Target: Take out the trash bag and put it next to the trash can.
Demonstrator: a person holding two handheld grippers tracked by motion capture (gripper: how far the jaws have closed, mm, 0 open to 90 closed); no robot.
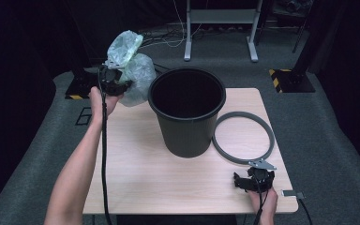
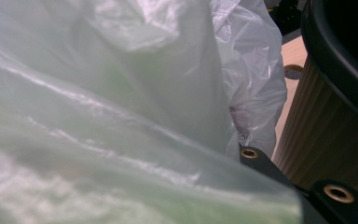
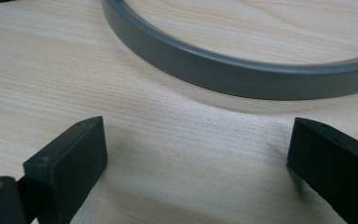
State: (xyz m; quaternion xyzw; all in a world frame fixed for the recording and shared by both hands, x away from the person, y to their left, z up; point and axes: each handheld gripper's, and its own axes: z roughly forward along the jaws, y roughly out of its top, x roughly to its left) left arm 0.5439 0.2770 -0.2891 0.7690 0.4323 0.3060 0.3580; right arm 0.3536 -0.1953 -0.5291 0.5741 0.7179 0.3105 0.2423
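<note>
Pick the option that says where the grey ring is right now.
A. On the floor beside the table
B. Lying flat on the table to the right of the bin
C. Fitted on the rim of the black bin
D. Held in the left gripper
B: the grey ring lies flat on the wooden table beside the black bin, just ahead of the open right gripper.

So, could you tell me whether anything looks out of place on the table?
Only the grey ring: it lies flat on the table beside the black bin rather than on its rim. Nothing looks spilled or damaged.
</note>
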